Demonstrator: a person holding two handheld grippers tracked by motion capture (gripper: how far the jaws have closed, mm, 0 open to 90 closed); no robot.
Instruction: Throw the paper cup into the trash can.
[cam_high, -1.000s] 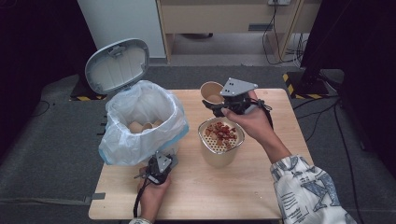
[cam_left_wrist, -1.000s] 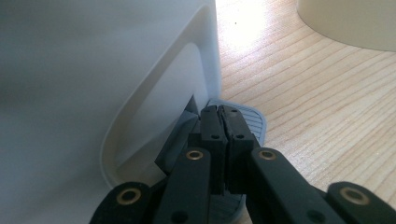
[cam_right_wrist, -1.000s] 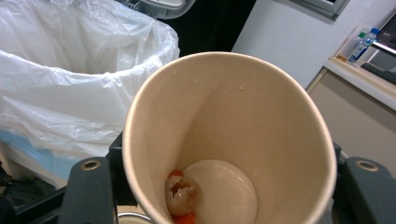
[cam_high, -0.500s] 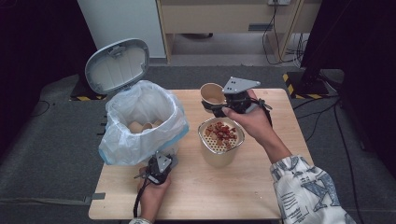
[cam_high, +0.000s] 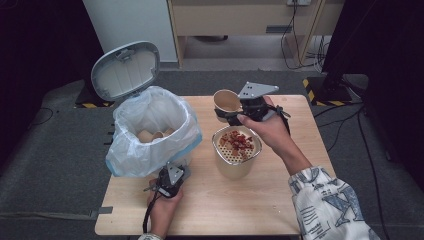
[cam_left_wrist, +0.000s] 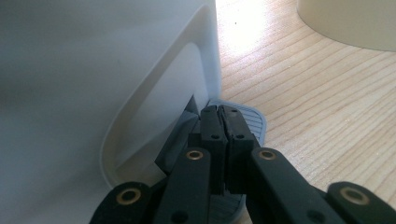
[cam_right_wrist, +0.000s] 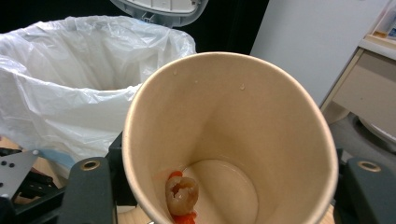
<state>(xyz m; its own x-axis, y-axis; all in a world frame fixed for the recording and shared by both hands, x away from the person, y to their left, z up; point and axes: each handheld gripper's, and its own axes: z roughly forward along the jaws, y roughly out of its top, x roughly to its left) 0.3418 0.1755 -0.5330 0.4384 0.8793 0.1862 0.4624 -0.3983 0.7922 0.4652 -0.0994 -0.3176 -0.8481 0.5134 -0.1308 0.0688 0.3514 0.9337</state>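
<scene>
Pressing down on the grey pedal (cam_left_wrist: 243, 122) at the foot of the white pedal bin (cam_high: 150, 131), the left gripper (cam_high: 169, 181) has its jaws pressed together with nothing between them, and the bin's lid (cam_high: 126, 69) stands open at the far left. Inside the bin's plastic liner (cam_high: 131, 150) lie 2 or 3 paper cups already thrown away.

Right of the bin stands a cream strainer pot (cam_high: 236, 154) holding red food scraps on its perforated insert. Just beyond it, the right gripper (cam_high: 234, 114) pinches a paper cup (cam_high: 225, 102) by its wall, held above the table's (cam_high: 300, 115) far edge. The cup is tipped, its long axis leaning with the mouth turned toward the near left; a bit of food (cam_right_wrist: 181, 195) clings near its bottom.

Emptying looks to be the step in hand. Next, probably, the cup must travel left over the bin's mouth while the pedal stays down.
</scene>
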